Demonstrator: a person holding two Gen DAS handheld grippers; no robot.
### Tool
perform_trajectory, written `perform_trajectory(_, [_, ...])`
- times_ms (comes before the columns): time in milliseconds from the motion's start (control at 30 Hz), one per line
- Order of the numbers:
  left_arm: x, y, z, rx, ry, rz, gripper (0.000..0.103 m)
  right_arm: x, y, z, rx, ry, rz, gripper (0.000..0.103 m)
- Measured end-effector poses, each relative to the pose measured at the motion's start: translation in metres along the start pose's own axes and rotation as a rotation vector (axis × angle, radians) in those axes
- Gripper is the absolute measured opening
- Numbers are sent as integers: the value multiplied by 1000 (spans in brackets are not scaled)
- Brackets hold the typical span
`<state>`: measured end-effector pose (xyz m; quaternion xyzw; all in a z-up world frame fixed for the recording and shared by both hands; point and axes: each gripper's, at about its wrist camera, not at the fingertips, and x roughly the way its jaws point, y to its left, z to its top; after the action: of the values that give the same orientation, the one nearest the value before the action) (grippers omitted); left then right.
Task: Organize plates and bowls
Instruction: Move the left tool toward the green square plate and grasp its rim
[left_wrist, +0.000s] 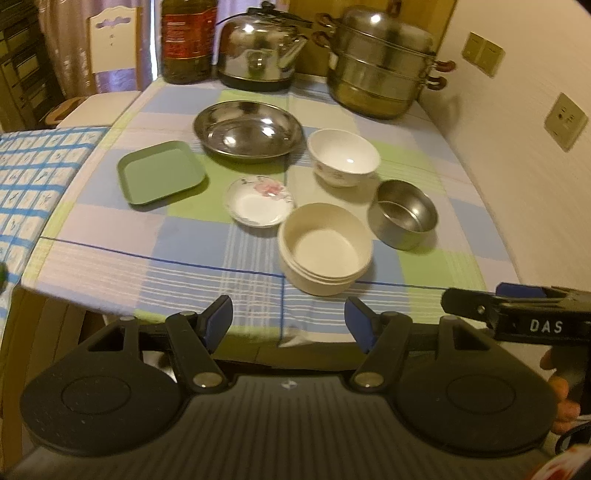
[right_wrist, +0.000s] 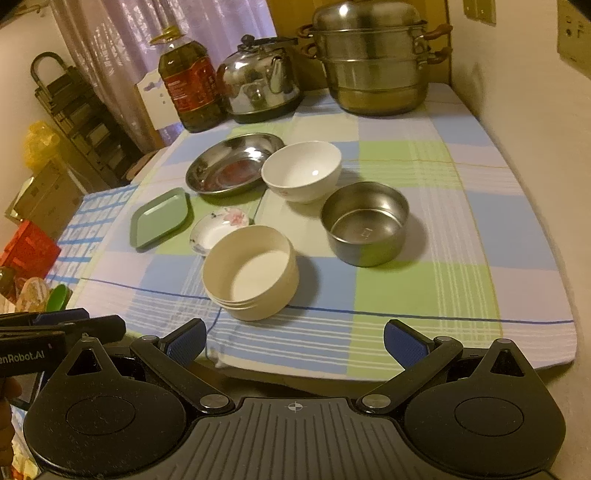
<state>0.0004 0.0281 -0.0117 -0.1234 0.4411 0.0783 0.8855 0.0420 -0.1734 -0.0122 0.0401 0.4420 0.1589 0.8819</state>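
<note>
Both grippers, left (left_wrist: 289, 322) and right (right_wrist: 294, 341), hang released at the table's near edge. Cream bowl (right_wrist: 251, 271) nearest, steel bowl (right_wrist: 365, 223) beside. Only right view shows the oil bottle's (right_wrist: 192, 86) cap.

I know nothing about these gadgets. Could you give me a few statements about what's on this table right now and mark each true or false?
1. The cream bowl sits nearest the table's front edge. True.
2. The green square plate holds the small flowered dish. False: the dish lies beside it on the cloth.
3. The left tool grips the steel bowl. False: it is open, short of the dishes.
4. The right tool is open and empty. True.
5. A kettle stands between the oil bottle and the steamer pot. True.
</note>
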Motion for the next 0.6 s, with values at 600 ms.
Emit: perform_trajectory(600, [36, 112, 65, -4, 9, -1, 60, 45, 58, 37, 54, -71, 33, 102])
